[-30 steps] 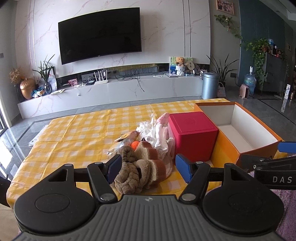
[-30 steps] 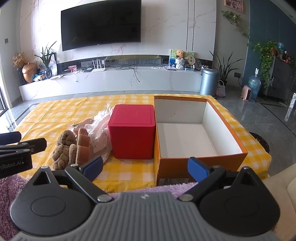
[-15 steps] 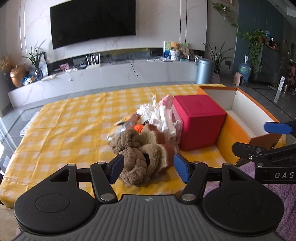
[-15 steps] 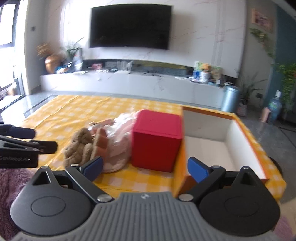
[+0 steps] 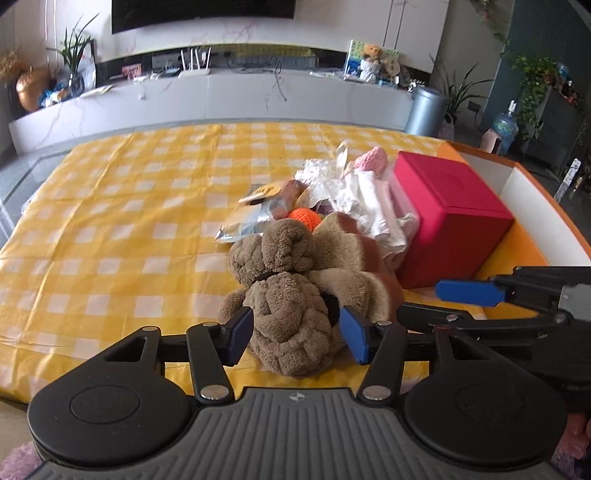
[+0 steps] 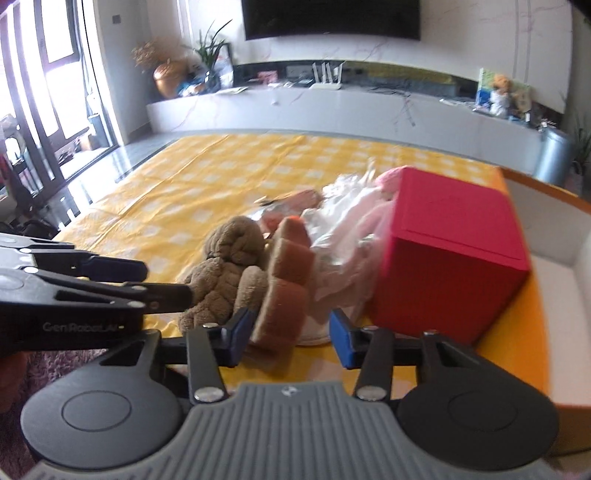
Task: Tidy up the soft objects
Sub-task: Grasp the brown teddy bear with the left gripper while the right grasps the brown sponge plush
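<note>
1. Left wrist view: left tongs (image 5: 295,334) apart and closing, straddling the near end of the brown plush slippers (image 5: 295,295) on the yellow-check table (image 5: 110,221); pads not yet pressing. Red box (image 5: 448,218) beside the pile, orange box (image 5: 532,206) beyond it.
2. Right wrist view: right tongs (image 6: 286,339) apart and closing around the slipper sole (image 6: 284,306); no firm contact visible. Left tongs (image 6: 147,284) reach in beside the slippers.

Black TV (image 5: 203,14) on marble wall; grey bin (image 5: 424,110) right of white console (image 5: 221,96).
</note>
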Available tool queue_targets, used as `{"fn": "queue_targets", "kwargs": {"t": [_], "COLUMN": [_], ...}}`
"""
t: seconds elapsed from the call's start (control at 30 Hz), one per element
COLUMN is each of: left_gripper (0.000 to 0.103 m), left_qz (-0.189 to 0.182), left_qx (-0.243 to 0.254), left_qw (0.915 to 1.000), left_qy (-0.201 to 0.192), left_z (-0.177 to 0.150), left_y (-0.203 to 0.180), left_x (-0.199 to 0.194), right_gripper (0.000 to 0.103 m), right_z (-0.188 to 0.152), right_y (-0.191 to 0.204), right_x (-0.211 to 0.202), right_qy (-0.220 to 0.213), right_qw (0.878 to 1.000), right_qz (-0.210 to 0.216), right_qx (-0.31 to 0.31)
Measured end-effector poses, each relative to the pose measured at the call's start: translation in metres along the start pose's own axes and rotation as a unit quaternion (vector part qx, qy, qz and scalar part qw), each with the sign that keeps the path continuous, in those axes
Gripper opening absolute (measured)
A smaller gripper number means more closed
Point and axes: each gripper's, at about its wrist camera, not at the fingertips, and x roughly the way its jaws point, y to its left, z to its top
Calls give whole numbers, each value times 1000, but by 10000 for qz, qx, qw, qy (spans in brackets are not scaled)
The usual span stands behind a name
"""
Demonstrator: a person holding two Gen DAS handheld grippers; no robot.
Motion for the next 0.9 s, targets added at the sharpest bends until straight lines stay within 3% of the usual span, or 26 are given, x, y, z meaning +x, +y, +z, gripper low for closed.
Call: {"fn": "queue_targets", "kwargs": {"t": [0.13, 0.27, 0.37, 0.5, 0.77, 0.9], "left_gripper": [67, 71, 83, 82, 52, 45], "left_qz": [67, 101, 47, 22, -83, -34], "left_qx": [-93, -316, -492, -610, -485, -428], "left_qw": [9999, 9990, 9981, 9972, 9982, 9988], "left_qy": [60, 307, 377, 424, 349, 222], "left_z": [-1, -3, -4, -5, -4, -6], "left_y": [5, 13, 19, 20, 13, 11], "left_x": [19, 36, 40, 49, 52, 40], "right_gripper": [38, 41, 41, 38, 31, 30], "right_z": [-3, -4, -5, -7, -12, -12], "right_y": [-3, -11, -16, -18, -20, -13], "right_x": [21, 25, 33, 39, 42, 36], "right_qy": [138, 34, 97, 160, 130, 46], "right_qw": [9999, 9990, 9982, 9972, 9943, 9965], "right_qz": [53, 407, 486, 552, 800, 712], "right_qx": [-21, 177, 332, 486, 692, 441]}}
